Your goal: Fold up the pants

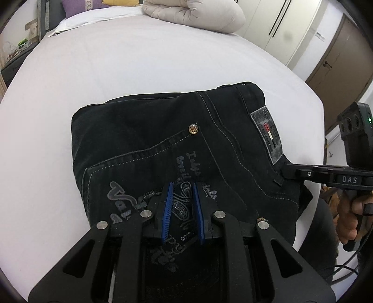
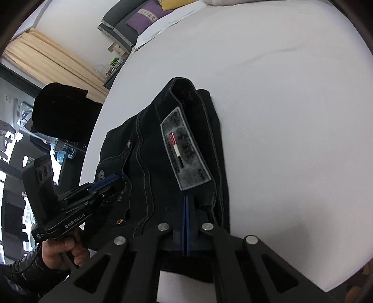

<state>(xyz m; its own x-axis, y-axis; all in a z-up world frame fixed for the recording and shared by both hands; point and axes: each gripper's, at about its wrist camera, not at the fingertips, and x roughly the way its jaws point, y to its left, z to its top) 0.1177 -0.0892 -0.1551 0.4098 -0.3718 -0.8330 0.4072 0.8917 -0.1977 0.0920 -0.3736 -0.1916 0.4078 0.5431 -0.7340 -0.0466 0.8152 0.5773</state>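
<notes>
Left wrist view shows my left tongs low over the pants, the blue pads standing a little apart with the printed grey lettering of the back pocket visible between them; they pinch no cloth that I can see, so I call them slightly open. The pants are folded into a dark, compact stack lying on the white bed, near the bed's near edge and toward its right side. A grey patch with a red and white mark sits on the waistband, and a brass rivet marks the pocket corner.

From the right wrist view, my right tongs are closed, the blue pads pressed flat together just below the patch, resting at the waistband. I cannot tell whether any fabric is caught between them. My left hand grips its handle off the bed's edge. A rolled beige duvet lies at the bed's far edge.
</notes>
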